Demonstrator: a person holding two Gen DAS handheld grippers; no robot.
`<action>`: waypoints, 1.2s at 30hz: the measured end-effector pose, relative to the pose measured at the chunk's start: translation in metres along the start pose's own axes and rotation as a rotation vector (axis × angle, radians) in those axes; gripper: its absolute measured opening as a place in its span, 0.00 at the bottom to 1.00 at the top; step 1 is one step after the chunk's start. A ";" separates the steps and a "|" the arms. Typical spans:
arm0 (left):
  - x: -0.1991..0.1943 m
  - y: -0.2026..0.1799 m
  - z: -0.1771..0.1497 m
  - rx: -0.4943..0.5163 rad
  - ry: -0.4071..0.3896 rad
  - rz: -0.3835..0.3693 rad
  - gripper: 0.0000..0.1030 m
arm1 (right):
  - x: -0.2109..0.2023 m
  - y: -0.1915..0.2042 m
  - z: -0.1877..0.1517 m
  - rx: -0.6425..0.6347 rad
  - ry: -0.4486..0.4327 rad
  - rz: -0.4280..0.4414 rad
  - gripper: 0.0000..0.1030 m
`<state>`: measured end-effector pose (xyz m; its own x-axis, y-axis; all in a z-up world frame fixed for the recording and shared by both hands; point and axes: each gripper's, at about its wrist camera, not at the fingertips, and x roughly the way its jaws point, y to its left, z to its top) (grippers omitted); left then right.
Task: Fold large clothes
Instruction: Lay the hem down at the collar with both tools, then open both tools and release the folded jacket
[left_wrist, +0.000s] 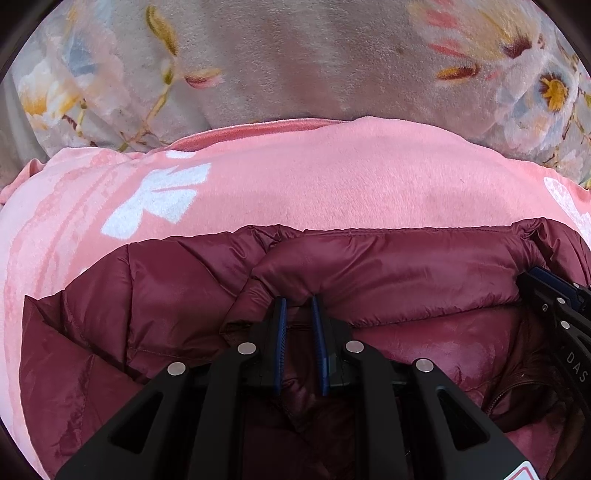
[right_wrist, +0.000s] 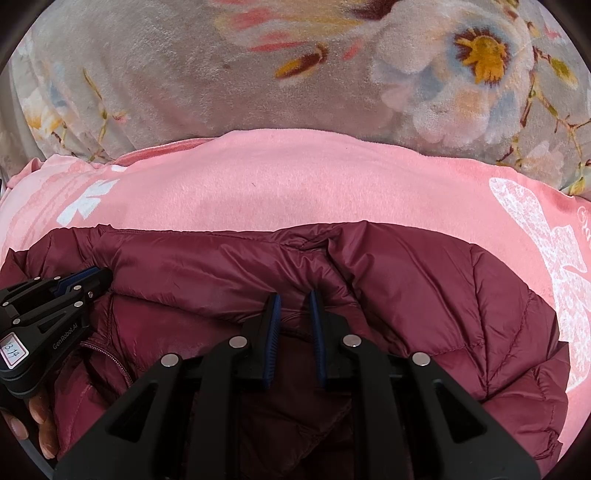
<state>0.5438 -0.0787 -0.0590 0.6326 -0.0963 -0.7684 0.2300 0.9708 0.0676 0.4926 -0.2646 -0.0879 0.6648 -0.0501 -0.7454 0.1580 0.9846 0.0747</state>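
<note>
Jacket: we see a maroon puffer jacket (left_wrist: 388, 269) lying on a pink blanket (left_wrist: 314, 173), which in turn covers a grey floral blanket (left_wrist: 295, 55); the jacket fills the near half of both wrist views.
Long axis: we read the jacket's top seam as running side to side across both views, so any fold would carry cloth along or across that line.
Left gripper: our left gripper (left_wrist: 298, 301) has its blue pads nearly together, pinching a raised ridge of the jacket's upper layer between them.
Right gripper: our right gripper (right_wrist: 293, 295) stands the same way, pads close, clamped on a fold of the jacket near its right shoulder.
Which way it lies: the cloth sits right at both sets of tips and runs forward and outward from them; the left side of the jacket spreads beyond the left gripper, the right side beyond the right one.
Spacing: the two grippers sit side by side along the same edge, each visible at the rim of the other's view, so neither is nearer.
Hand: fingers of the left hand (right_wrist: 37, 417) show under the left gripper.
Containers: we see none.
Next move, our judgement: with both grips set, a joint lift and carry of this edge over the body.
</note>
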 end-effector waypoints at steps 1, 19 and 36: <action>0.000 0.000 0.000 0.003 0.002 0.003 0.15 | 0.000 0.001 0.000 -0.002 0.000 -0.002 0.15; 0.006 -0.006 0.003 0.044 0.012 0.045 0.15 | 0.006 0.008 0.001 -0.049 0.015 -0.056 0.15; -0.212 0.109 -0.153 -0.089 0.058 -0.084 0.71 | -0.273 -0.118 -0.170 0.137 0.064 0.004 0.63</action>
<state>0.3214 0.0810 0.0139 0.5692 -0.1674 -0.8050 0.2119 0.9758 -0.0531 0.1684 -0.3385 -0.0059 0.6181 -0.0316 -0.7855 0.2569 0.9524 0.1639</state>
